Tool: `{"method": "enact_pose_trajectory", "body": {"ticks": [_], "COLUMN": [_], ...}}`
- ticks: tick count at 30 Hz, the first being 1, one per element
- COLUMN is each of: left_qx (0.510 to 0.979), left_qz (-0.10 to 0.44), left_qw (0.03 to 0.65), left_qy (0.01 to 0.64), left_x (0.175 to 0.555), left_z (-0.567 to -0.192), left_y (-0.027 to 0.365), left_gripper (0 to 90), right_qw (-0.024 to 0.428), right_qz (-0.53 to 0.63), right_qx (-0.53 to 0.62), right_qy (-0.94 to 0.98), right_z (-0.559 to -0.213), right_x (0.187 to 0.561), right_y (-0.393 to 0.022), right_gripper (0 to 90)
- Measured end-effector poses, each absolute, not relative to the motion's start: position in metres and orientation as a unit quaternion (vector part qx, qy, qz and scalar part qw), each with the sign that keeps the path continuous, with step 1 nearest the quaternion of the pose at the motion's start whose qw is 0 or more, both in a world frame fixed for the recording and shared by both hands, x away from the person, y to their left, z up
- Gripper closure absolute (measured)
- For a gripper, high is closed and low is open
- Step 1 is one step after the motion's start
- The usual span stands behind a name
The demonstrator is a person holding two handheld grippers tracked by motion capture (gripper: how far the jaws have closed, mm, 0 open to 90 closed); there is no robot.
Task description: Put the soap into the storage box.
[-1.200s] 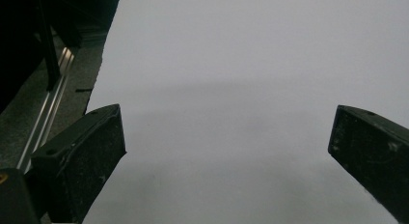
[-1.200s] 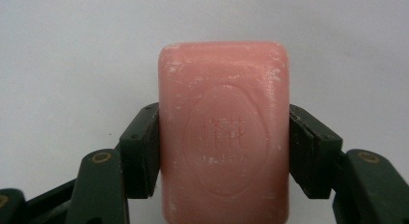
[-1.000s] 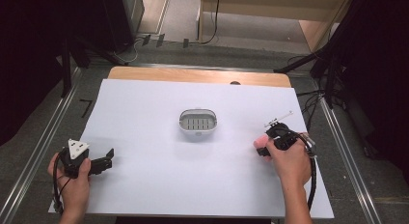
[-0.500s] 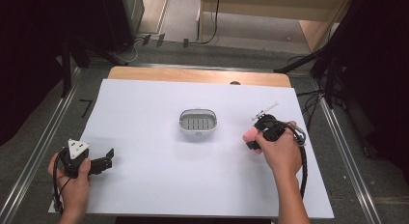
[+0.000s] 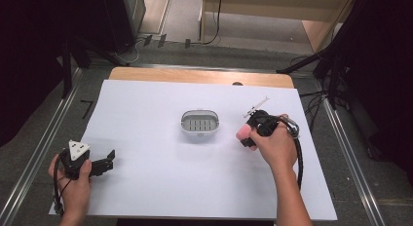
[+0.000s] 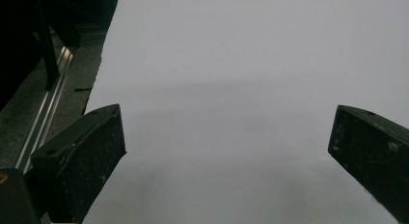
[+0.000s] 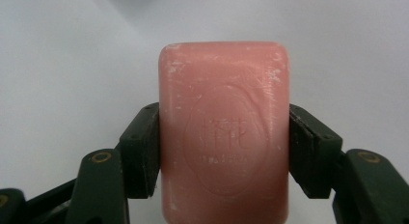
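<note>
Down at seven o'clock the left gripper (image 5: 100,165) rests low on the white table (image 5: 146,119), jaws spread with nothing between them. At three o'clock of the grey soap dish (image 5: 199,124), the right gripper (image 5: 246,136) clamps a pink soap bar (image 7: 224,132) across its sides, the right hand (image 5: 275,145) pointing it toward the dish.

A pink soap bar (image 7: 224,132), scuffed and oval-stamped, sits clamped by its long sides; apparently off the table.

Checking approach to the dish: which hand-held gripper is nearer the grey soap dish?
Right. The right hand-held gripper, holding the pink soap, is just right of the soap dish; the left hand-held gripper sits far off by the table's near-left corner.
</note>
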State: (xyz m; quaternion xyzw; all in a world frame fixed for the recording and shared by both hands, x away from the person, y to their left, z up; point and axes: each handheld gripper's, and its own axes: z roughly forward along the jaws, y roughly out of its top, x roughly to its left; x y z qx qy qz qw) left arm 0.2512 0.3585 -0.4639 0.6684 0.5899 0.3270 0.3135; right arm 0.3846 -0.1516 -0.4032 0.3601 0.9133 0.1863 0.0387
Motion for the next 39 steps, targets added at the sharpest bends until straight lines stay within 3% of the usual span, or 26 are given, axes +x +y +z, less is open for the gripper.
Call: {"method": "enact_pose_trajectory", "body": {"ticks": [39], "left_qx": [0.669], "left_qz": [0.324], "left_qw": [0.313], "left_qy": [0.591], "left_x": [0.252], "left_z": [-0.464], "left_y": [0.358], "left_gripper": [0.1], "right_qw": [0.037], "right_qz": [0.213], "right_qx": [0.225], "right_qy": [0.950], "right_z": [-0.387], "right_x": [0.413], "right_y": [-0.110], "right_gripper": [38.4]}}
